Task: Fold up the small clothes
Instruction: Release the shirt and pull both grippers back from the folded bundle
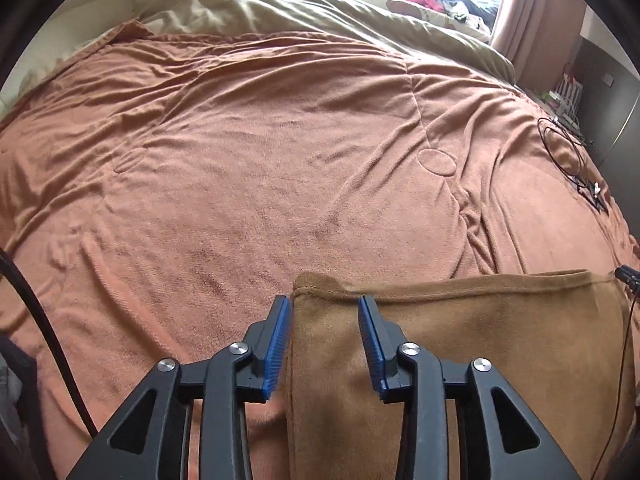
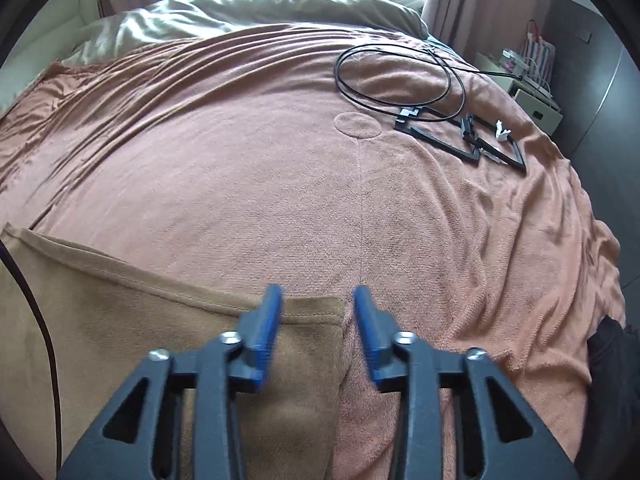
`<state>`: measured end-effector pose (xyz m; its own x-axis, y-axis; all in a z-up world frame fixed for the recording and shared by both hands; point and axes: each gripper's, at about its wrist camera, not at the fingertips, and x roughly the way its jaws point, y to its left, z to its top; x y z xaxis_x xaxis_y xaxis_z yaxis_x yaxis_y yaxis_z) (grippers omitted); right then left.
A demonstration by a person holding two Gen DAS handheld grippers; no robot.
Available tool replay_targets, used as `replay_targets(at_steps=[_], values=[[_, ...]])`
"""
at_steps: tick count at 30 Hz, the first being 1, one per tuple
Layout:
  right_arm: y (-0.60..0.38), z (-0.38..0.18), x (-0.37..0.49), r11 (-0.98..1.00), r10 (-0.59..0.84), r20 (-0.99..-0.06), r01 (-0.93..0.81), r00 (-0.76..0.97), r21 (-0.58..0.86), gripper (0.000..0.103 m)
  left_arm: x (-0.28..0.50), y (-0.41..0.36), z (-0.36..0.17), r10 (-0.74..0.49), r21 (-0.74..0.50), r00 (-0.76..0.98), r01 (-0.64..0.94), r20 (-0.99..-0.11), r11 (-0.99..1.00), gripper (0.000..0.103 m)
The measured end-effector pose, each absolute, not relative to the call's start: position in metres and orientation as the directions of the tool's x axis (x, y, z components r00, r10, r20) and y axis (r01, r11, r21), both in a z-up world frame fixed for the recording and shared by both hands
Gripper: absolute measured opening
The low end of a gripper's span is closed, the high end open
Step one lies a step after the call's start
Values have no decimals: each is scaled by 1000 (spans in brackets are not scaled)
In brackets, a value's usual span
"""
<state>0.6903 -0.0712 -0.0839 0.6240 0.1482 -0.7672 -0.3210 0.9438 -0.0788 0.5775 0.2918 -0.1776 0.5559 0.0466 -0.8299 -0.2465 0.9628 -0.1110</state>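
Tan fleece, a small soft garment with a stitched hem (image 1: 460, 340), lies flat on the rust-orange terry blanket (image 1: 260, 152) covering the bed, filling the lower right of the left wrist view and the lower left of the right wrist view. Both tongs stand apart and grip nothing. The left tongs (image 1: 324, 312) straddle the garment's upper left corner, their blue pads clear of the cloth; the right tongs (image 2: 316, 304) straddle the opposite corner, at the lower centre of that view, one pad over the fleece and the other over bare blanket.

The garment looks laid out with its edge freshly set down, so the step in hand is probably letting go cleanly and settling the fold. To do that well, both tongs should lift straight away from the corners without dragging the pile, since fleece clings to terry and a sideways pull would skew the hem. The left corner is slightly rumpled and may want smoothing. The black cable loop (image 2: 400, 76) and black frame pieces (image 2: 460, 140), upper right, lie well apart from the work.
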Motion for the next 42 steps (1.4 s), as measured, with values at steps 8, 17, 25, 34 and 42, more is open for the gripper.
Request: replay_targets(at_steps=[8, 17, 25, 34, 42], values=[[-88, -62, 669, 939, 201, -789, -344, 581, -15, 45, 531, 278, -157, 22, -128, 571, -222, -821, 966, 40], [-105, -39, 634, 940, 207, -813, -341, 544, 11, 49, 476, 272, -151, -36, -222, 575, -257, -818, 941, 41], [-119, -31, 596, 945, 209, -829, -326, 519, 34, 50, 431, 260, -156, -47, -228, 556, -261, -830, 938, 41], [-126, -39, 548, 943, 229, -849, -324, 476, 73, 53, 387, 249, -173, -67, -238, 526, -265, -848, 934, 41], [-128, -58, 511, 943, 236, -868, -319, 437, 96, 55, 357, 243, -187, -77, -244, 499, -278, -863, 929, 41]])
